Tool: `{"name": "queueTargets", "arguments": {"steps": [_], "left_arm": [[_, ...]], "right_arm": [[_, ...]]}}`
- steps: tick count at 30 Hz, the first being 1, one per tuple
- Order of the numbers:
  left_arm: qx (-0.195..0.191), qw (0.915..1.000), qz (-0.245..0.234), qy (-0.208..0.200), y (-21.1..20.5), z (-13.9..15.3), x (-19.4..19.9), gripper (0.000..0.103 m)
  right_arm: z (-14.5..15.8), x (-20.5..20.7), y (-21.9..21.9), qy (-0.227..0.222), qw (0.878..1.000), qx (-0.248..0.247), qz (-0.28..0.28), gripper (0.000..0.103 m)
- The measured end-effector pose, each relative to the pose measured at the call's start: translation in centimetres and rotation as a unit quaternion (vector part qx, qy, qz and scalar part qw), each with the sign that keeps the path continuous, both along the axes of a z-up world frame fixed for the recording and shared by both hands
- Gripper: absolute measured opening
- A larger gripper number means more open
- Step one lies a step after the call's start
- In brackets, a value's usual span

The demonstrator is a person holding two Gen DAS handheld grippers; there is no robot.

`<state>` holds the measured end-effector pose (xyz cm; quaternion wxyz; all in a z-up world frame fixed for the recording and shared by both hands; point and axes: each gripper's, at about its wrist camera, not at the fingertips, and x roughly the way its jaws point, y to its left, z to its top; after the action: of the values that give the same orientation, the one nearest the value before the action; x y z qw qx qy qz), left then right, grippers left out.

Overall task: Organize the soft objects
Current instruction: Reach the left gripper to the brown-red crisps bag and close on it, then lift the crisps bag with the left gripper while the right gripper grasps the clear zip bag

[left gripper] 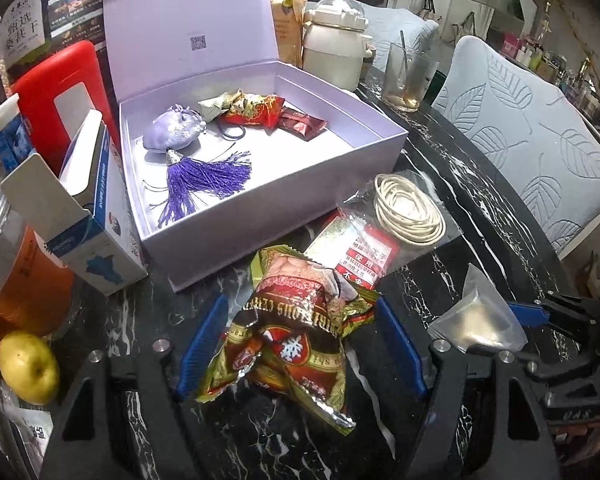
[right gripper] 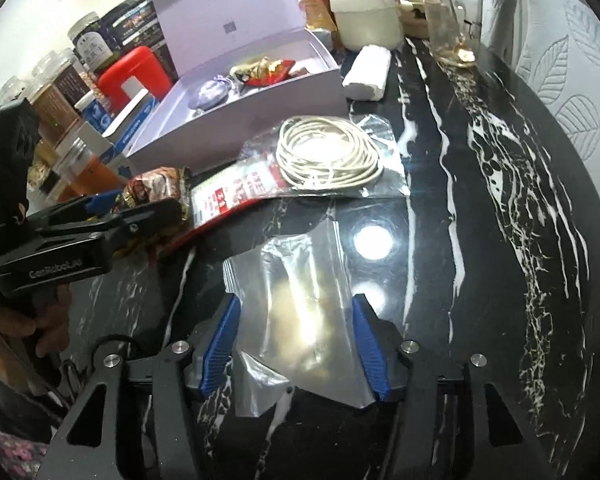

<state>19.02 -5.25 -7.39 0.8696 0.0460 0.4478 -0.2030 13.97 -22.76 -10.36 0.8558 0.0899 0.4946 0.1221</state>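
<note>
The right hand-held gripper (right gripper: 296, 344) hangs over the black marbled worktop (right gripper: 480, 208), its blue pads (right gripper: 220, 348) standing apart on either side of a clear plastic pouch (right gripper: 300, 300) lying flat; whether they touch it cannot be told. Beyond the pouch sits a coil of white cord (right gripper: 328, 152) in a clear bag, with a red-and-white packet (right gripper: 236, 196) just left of the coil. Behind the coil stands an open lilac box (right gripper: 236, 120) holding a lilac sachet (right gripper: 208, 92) and red wrappers (right gripper: 268, 70). Left of the pouch, the left hand-held gripper (right gripper: 140, 208) reaches over a crumpled snack bag (right gripper: 156, 184).

Probably a home: marble dining table (right gripper: 480, 208), cushioned chairs (left gripper: 532, 140).
</note>
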Motion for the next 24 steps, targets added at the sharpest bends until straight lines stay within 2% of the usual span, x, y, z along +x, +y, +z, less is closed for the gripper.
{"name": "queueTargets", "arguments": {"steps": [1, 2, 7, 11, 13, 15, 20, 24], "left_arm": [[0.000, 1.0000, 0.003, -0.003, 0.0, 0.0, -0.1, 0.058], [0.001, 1.0000, 0.009, 0.001, 0.1, 0.0, -0.2, 0.054], [-0.039, 0.9982, 0.039, 0.022, 1.5, 0.2, -0.8, 0.047], [-0.045, 0.9979, 0.043, 0.019, 1.9, 0.9, -2.6, 0.042], [-0.046, 0.9979, 0.041, 0.018, 2.1, 1.2, -3.7, 0.042], [-0.049, 0.9978, 0.042, 0.018, 2.4, 1.2, -4.7, 0.042], [-0.062, 0.9969, 0.041, 0.025, 3.2, 0.5, -6.0, 0.042], [-0.058, 0.9972, 0.043, 0.020, 3.3, 0.0, -6.3, 0.042]], "right_arm": [[0.0, -0.1, 0.2, 0.001, 1.000, -0.001, 0.003, 0.065], [0.0, -0.2, 0.4, 0.002, 1.000, -0.005, 0.005, 0.069], [-0.1, -0.7, 1.4, -0.001, 0.999, -0.038, 0.015, 0.076], [-0.2, -1.1, 1.5, -0.009, 0.998, -0.057, 0.011, 0.077], [-0.3, -1.0, 1.5, -0.010, 0.998, -0.063, 0.015, 0.078], [-0.5, -0.9, 1.7, -0.007, 0.997, -0.076, 0.017, 0.085], [-0.6, -0.9, 2.0, -0.012, 0.995, -0.100, 0.015, 0.086], [-0.7, -1.2, 2.3, -0.014, 0.994, -0.106, 0.014, 0.086]]}}
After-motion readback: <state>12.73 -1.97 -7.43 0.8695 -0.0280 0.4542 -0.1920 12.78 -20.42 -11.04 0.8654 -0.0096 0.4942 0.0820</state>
